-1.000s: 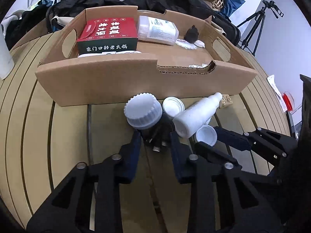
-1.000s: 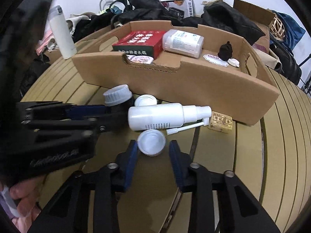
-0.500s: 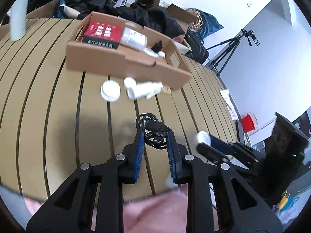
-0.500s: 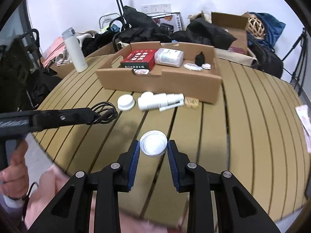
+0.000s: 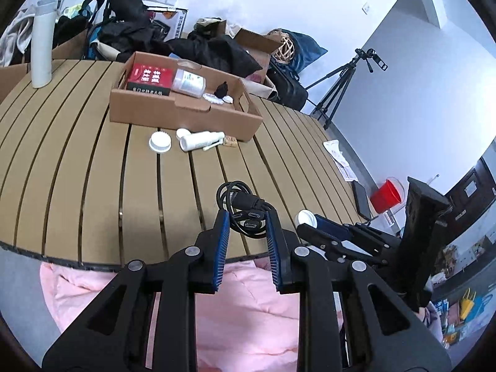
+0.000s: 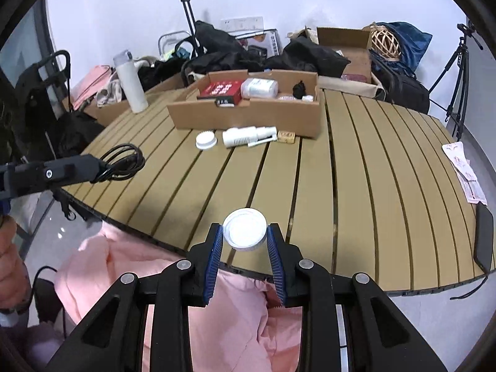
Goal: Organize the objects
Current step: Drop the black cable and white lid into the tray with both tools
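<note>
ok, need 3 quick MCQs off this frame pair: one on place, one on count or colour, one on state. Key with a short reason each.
1. Where is the white spray bottle?
A. inside the cardboard tray
B. on the table in front of the cardboard tray
C. in the left gripper

2. What colour is the flat box in the tray?
A. red
B. green
C. yellow

3. What is the right gripper doing?
A. open, empty
B. shut on a cable
C. shut on a white cap

Key: 1 B, it lies on the slats against the tray's front wall. 2 A, red top. 3 C, both jaws press the cap's sides.
</note>
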### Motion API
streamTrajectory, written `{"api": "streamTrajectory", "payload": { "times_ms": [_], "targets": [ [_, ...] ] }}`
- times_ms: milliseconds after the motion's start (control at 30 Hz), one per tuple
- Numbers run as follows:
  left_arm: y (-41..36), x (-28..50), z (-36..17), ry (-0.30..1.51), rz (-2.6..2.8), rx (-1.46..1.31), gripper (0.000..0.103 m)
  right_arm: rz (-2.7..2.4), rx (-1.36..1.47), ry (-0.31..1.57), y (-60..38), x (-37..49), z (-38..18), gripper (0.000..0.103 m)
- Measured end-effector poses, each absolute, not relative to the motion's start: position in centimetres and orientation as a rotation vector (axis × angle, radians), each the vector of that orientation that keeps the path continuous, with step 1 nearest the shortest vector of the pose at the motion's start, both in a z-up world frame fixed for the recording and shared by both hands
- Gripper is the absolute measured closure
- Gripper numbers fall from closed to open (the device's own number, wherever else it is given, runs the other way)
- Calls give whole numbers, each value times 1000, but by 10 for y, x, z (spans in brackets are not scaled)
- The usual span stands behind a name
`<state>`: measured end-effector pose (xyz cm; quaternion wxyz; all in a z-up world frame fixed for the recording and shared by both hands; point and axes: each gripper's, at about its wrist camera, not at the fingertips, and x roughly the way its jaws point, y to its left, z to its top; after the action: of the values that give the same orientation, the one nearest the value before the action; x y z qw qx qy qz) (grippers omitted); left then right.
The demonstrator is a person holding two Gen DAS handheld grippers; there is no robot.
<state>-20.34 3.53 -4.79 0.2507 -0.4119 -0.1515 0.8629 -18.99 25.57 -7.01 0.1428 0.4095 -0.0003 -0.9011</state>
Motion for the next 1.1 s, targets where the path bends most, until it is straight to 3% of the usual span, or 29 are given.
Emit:
{"api": "streamTrajectory", "payload": {
  "times_ms": [167,367,633,700,733,800,867,900,933,1100],
  "targets": [
    [43,-265,-26,-289,2390,-1085,83,-2543,1123,-40,256,-240,-41,71],
    [63,-411,-31,-204,2385,-1203,83,-2527,1100,3,243,-371,-11,71],
    [90,-559,-103,-50,2359,-1466,82,-2503,1389,25,237,-569,-75,71],
    [90,-571,-114,12,2377,-1497,79,-2492,1449,-90,245,-604,-94,71],
    [89,-575,-116,31,2381,-1482,76,-2483,1478,-132,248,-617,-101,71],
    [83,-578,-113,34,2405,-1447,53,-2474,1530,-151,249,-633,-115,69],
    [74,-576,-107,9,2430,-1408,51,-2473,1510,-163,249,-637,-119,57],
    [73,-573,-102,2,2434,-1397,49,-2480,1498,-165,249,-636,-117,43],
    [71,-572,-98,0,2437,-1393,48,-2486,1485,-167,250,-634,-115,36],
    [56,-552,-64,58,2512,-1432,27,-2530,1445,-141,259,-608,-72,36]
  ]
}}
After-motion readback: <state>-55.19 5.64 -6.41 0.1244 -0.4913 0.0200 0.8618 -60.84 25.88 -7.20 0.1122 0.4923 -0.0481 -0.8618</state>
